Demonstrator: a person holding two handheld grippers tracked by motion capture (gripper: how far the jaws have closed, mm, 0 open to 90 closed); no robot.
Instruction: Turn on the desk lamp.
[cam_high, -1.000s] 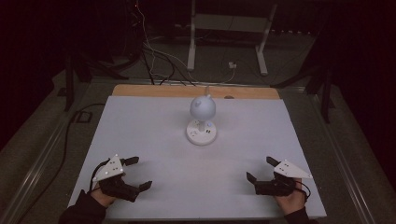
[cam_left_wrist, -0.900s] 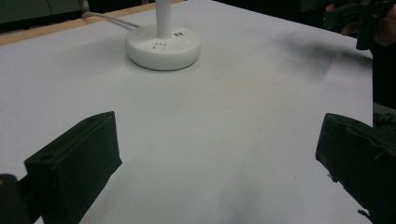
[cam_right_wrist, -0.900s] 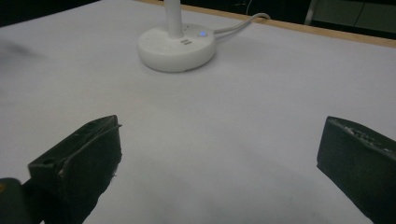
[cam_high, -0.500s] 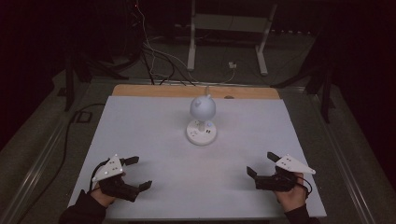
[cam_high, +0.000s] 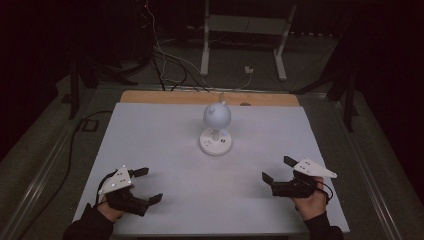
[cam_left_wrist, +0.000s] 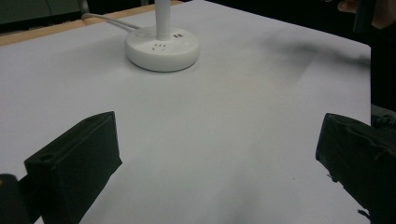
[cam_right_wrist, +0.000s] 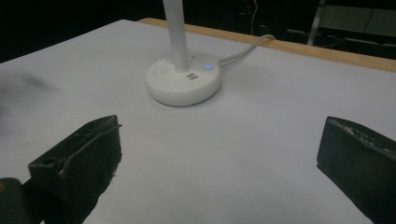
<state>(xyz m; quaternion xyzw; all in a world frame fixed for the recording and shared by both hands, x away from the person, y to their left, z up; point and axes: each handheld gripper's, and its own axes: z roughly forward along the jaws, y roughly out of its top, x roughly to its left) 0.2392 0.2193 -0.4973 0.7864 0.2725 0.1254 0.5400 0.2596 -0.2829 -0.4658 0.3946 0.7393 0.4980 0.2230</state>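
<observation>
I see the white desk lamp (cam_high: 216, 129) standing mid-bench, its cord (cam_right_wrist: 243, 49) trailing off behind it. My left claw (cam_high: 145, 184) and right claw (cam_high: 277, 169) sit near of the lamp on either side, both spread wide, holding nothing. A careless reach could topple the top-heavy lamp or snag the cord.

Table cover (cam_high: 165, 145): looked like matt white paper or sheet, smooth.
Table edge (cam_high: 165, 96): bare wood, light, at the far side.
Lamp base (cam_right_wrist: 183, 81): smooth white plastic, faintly glossy.
Lamp stem (cam_right_wrist: 176, 32): smooth white plastic.
Left gripper (cam_high: 147, 185): matt black plastic jaws.
Right gripper (cam_high: 278, 169): matt black, edges slightly rough.
</observation>
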